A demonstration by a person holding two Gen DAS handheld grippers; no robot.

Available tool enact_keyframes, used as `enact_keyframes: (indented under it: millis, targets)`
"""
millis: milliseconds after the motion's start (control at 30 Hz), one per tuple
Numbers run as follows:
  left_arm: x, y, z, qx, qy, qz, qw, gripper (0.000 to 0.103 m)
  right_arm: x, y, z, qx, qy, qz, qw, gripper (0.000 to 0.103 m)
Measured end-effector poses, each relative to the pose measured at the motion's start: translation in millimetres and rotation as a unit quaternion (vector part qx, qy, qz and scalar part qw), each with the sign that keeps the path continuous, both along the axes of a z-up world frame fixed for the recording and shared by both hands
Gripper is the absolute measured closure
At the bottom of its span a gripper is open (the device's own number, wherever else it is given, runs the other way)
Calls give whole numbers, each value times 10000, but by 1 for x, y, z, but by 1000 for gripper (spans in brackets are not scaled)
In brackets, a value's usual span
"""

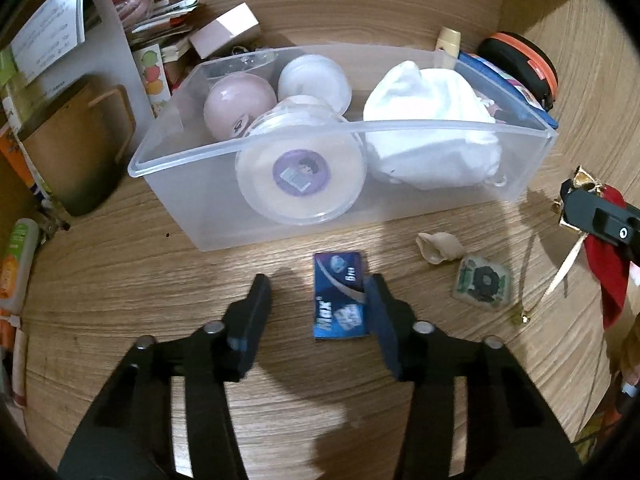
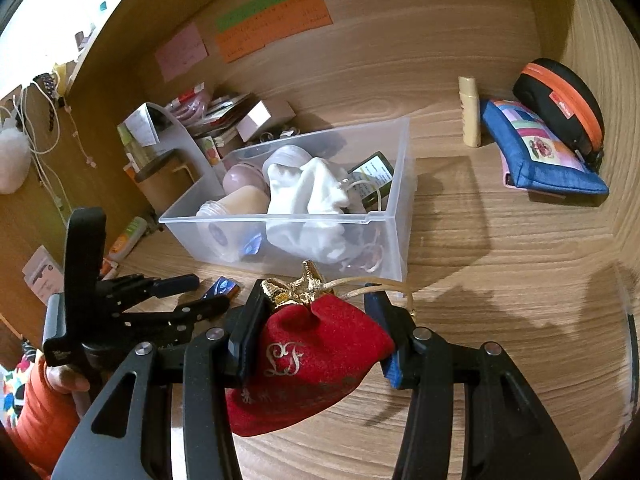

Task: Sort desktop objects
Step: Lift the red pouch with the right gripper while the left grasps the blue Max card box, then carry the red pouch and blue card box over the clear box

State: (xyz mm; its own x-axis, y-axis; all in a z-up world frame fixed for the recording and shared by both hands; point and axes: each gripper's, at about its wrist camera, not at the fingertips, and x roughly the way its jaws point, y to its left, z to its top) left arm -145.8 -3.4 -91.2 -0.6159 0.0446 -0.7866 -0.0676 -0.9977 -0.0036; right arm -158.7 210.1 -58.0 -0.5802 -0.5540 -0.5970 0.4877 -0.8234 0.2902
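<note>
The left gripper (image 1: pixel 318 286) has its fingers apart around a small blue "Max" packet (image 1: pixel 341 295) lying flat on the wooden worktop (image 1: pixel 120 280), in front of the clear plastic bin (image 1: pixel 256 144). Only the right wrist view shows the right gripper (image 2: pixel 316 312) clamped on a red velvet pouch (image 2: pixel 316 356) with gold "LF" stitching.

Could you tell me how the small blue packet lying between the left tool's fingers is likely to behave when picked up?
The blue packet lies flat, so it probably needs pinching by its edges. It looks thin and light, likely easy to lift. Its glossy wrapper may slip.
</note>
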Motion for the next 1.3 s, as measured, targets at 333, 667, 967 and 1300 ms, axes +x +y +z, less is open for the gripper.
enact_keyframes:
  millis: [333,667,967,1300]
  targets:
    - [-8,8,2,-20,32,-283,9996,77,2,7,3,-24,20,-77,10000,58]
    - [15,-4,33,80,525,-135,9985,77,-3,9,13,-114,48,-126,9998,58]
    - [25,-26,75,127,1033,2,9946,77,-3,-4,47,-51,536,-80,9985,58]
    - [17,-29,104,115,1383,-87,9903,77,-18,-29,79,-54,852,-50,9963,58]
